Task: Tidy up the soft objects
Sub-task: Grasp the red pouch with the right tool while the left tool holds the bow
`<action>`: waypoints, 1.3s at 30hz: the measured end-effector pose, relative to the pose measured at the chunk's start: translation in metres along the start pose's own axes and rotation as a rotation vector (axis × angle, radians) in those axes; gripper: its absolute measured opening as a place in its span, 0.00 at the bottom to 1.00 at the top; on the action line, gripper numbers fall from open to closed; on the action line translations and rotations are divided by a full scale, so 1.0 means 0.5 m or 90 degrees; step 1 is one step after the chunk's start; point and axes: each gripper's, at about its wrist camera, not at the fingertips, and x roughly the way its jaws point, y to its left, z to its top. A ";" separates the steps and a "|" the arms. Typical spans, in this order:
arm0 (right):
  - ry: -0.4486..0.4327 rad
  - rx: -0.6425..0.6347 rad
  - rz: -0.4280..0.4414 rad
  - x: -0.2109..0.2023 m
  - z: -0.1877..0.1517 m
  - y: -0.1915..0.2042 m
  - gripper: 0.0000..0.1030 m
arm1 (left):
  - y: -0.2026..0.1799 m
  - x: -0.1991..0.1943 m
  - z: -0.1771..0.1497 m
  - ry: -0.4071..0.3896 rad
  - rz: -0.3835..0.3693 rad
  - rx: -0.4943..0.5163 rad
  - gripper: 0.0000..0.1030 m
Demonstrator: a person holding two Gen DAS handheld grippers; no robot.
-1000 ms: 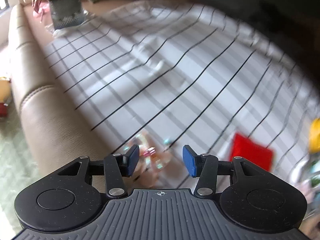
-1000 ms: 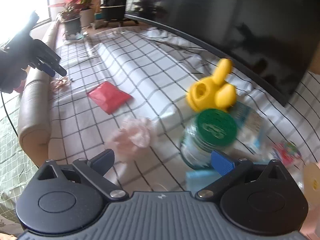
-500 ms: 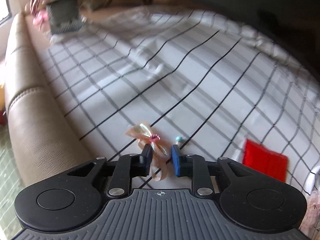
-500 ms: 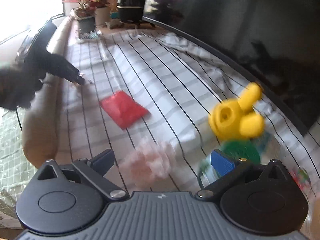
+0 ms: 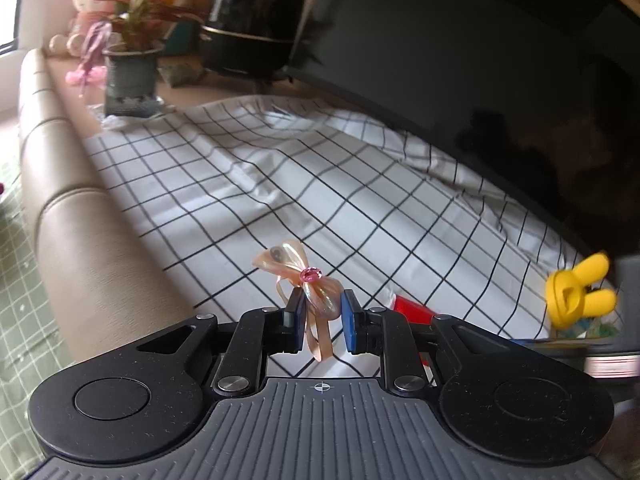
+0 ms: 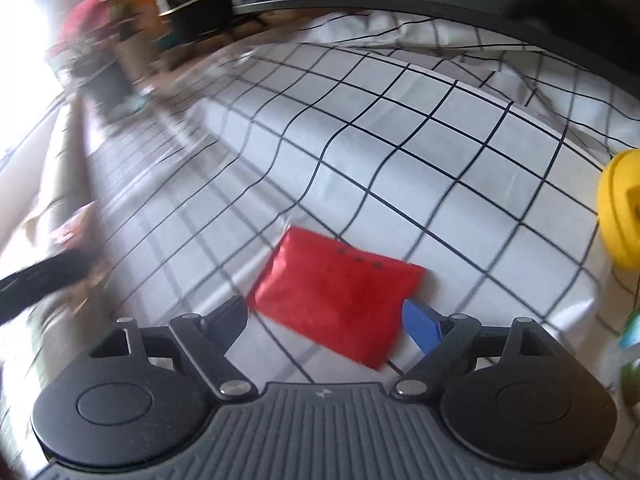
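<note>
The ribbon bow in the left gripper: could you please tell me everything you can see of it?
The bow is peach, sheer and glossy, like organza ribbon, with a pink gem at its knot. One loop rises up and to the left; the other sits between the blue pads of the left gripper, which is shut on it. Two tails hang down between the fingers. It is held above the checked cloth.

The left gripper (image 5: 320, 314) fills the lower frame with a ribbed dark-grey body, a small crosshair mark at centre, two round black speckled housings, black linkage arms with silver screws, blue fingertip pads (image 5: 349, 321); the right gripper (image 6: 326, 312) looks alike.
</note>
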 end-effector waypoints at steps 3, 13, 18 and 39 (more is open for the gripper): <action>-0.016 0.004 -0.073 0.034 -0.001 0.039 0.90 | 0.013 -0.024 -0.003 -0.010 0.007 -0.012 0.21; -0.046 -0.114 -0.067 0.031 0.007 0.062 0.40 | 0.023 -0.054 -0.018 -0.013 0.014 -0.028 0.21; -0.050 -0.127 -0.017 -0.033 0.000 0.017 0.24 | 0.008 -0.058 -0.018 -0.014 0.009 -0.023 0.21; 0.015 0.025 -0.147 0.077 0.041 0.057 1.00 | 0.056 -0.056 -0.027 -0.020 0.008 -0.076 0.21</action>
